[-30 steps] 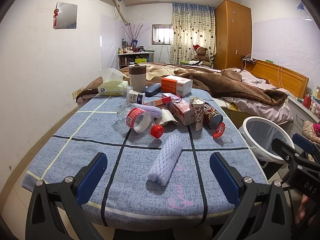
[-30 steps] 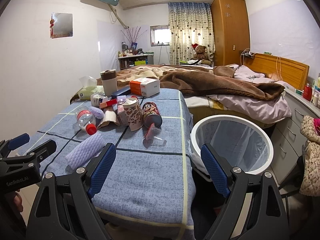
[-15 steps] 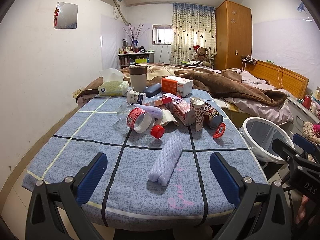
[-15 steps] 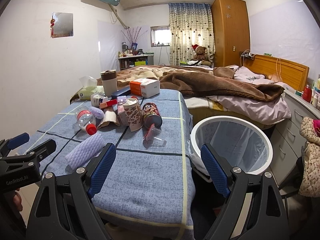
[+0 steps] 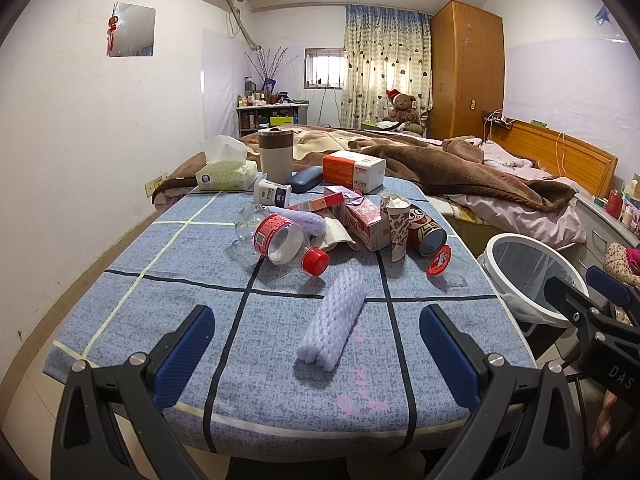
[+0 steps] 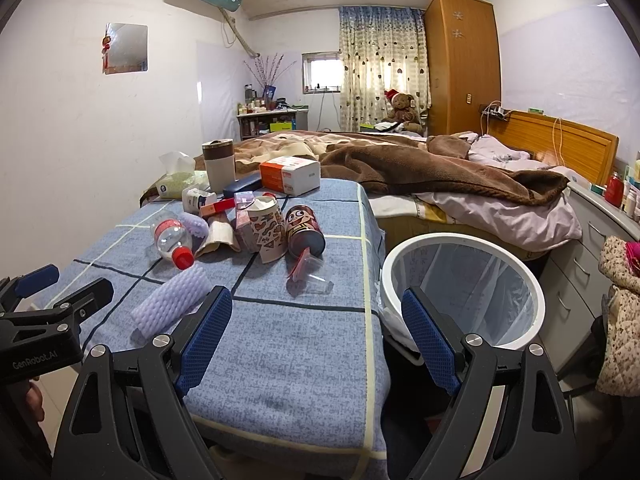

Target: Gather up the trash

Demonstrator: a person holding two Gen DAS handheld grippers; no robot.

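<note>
Trash (image 5: 352,228) on blue tablecloth (image 5: 168,304), "GenRobot.AI" left hand-held gripper (image 5: 316,348) and right hand-held gripper (image 6: 316,328) both agape, empty

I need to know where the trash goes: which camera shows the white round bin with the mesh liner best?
The right wrist view: the white round bin with the mesh liner shows its whole rim and inside, beside the table. In the left wrist view it sits at the frame's edge, partly hidden by the right claw.
</note>
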